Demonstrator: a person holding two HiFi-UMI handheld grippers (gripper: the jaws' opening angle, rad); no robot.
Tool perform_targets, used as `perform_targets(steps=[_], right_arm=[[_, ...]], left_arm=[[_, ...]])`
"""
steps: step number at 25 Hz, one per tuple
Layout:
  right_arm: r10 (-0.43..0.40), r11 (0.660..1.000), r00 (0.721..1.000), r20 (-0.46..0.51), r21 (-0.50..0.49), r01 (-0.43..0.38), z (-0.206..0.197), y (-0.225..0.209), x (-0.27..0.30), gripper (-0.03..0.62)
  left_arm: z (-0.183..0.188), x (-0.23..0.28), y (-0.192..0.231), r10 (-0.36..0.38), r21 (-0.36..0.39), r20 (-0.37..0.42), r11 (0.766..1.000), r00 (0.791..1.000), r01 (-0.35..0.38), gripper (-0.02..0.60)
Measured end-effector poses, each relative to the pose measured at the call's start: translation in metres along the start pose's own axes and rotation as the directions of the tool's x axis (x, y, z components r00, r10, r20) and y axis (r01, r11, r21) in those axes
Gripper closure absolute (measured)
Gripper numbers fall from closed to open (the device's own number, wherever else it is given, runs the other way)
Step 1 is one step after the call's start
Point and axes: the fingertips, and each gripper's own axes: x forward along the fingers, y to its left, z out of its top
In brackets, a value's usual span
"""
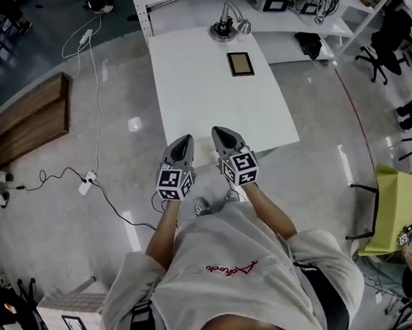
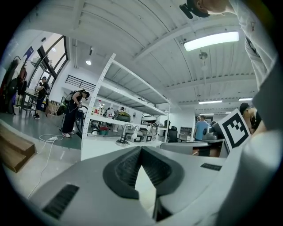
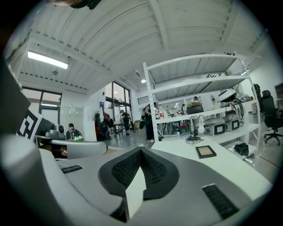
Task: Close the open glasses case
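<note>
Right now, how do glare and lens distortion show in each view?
Head view: glare patches on the floor, white table nearly washed out. Left gripper view: strong fisheye, dark corners, ceiling light blown out. Right gripper view: same fisheye, shelving bows.

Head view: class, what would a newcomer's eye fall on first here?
The left gripper and right gripper, both shut and empty, hover side by side over the near end of a white table. Farther along the table, towards its right edge, lies a small dark-rimmed case.
</note>
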Motion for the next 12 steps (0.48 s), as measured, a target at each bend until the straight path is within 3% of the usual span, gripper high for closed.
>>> perform_targets(steps=[12], right_arm=[[0.033,0.998,0.999,0.043,-0.050,-0.031,0.019,0.014,-0.039,0.576]], left_arm=[[0.015,-0.017,-0.030,0.024,0.015,0.058,1.000,0.998,-0.024,0.572]])
